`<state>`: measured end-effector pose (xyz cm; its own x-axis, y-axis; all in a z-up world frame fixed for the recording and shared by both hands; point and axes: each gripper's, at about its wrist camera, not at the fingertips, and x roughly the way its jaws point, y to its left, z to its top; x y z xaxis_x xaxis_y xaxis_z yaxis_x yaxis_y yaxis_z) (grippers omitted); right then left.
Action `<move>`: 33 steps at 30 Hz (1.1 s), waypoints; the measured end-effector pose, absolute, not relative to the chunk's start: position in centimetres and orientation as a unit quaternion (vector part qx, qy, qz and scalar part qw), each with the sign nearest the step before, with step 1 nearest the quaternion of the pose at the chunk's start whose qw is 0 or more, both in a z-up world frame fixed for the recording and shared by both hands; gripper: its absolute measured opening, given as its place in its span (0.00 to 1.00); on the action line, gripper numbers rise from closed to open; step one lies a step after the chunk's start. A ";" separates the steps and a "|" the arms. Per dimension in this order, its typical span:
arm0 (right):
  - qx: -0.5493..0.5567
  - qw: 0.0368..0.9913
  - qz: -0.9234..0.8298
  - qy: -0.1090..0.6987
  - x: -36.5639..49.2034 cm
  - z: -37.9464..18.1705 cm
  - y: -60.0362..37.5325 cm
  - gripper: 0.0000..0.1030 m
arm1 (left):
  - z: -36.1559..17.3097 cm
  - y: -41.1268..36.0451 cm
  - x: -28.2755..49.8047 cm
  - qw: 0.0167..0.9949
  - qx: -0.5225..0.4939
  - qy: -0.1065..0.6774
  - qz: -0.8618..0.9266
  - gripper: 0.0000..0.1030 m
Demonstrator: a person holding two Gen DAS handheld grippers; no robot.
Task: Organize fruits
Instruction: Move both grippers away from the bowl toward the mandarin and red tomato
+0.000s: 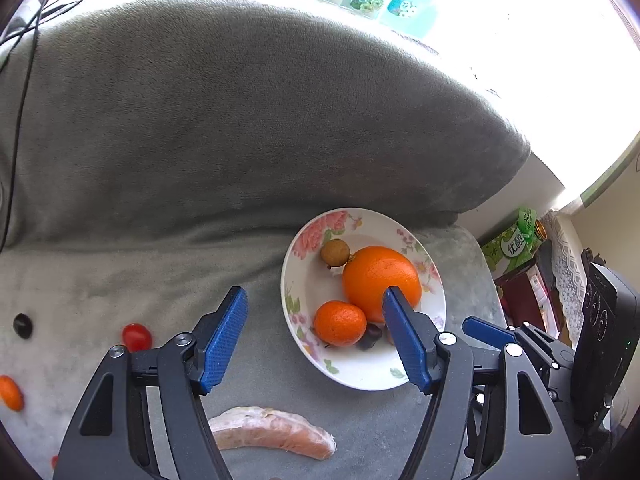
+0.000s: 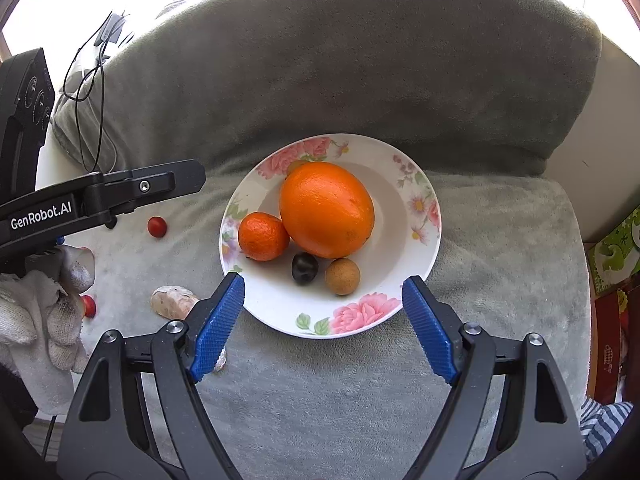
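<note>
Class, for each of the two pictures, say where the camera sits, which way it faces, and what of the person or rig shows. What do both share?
Left wrist: on the left gripper, facing down at the sofa; the right gripper shows.
Right wrist: on the right gripper, facing down over the plate; a gloved hand shows.
Shared: plate, big orange, small orange, sausage.
</note>
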<state>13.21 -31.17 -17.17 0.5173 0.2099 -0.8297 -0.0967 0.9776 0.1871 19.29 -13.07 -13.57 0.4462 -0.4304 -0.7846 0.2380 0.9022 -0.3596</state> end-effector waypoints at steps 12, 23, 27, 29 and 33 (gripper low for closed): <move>0.063 0.872 0.107 0.474 13.1 -15.4 -28.7 0.81 | -12.2 -8.3 17.6 0.861 -0.105 0.472 -0.158 0.68; 0.055 0.872 0.150 0.463 13.7 -14.4 -24.4 0.81 | -11.8 -2.4 15.3 0.872 -0.125 0.461 -0.106 0.68; 0.048 0.870 0.166 0.462 14.1 -14.3 -22.7 0.81 | -12.1 -0.2 14.3 0.873 -0.131 0.462 -0.086 0.68; 0.045 0.869 0.173 0.462 14.4 -14.2 -21.8 0.81 | -12.2 0.9 13.8 0.874 -0.135 0.461 -0.075 0.68; 0.037 0.865 0.186 0.465 15.1 -14.3 -19.9 0.81 | -12.4 3.2 12.8 0.875 -0.146 0.458 -0.053 0.68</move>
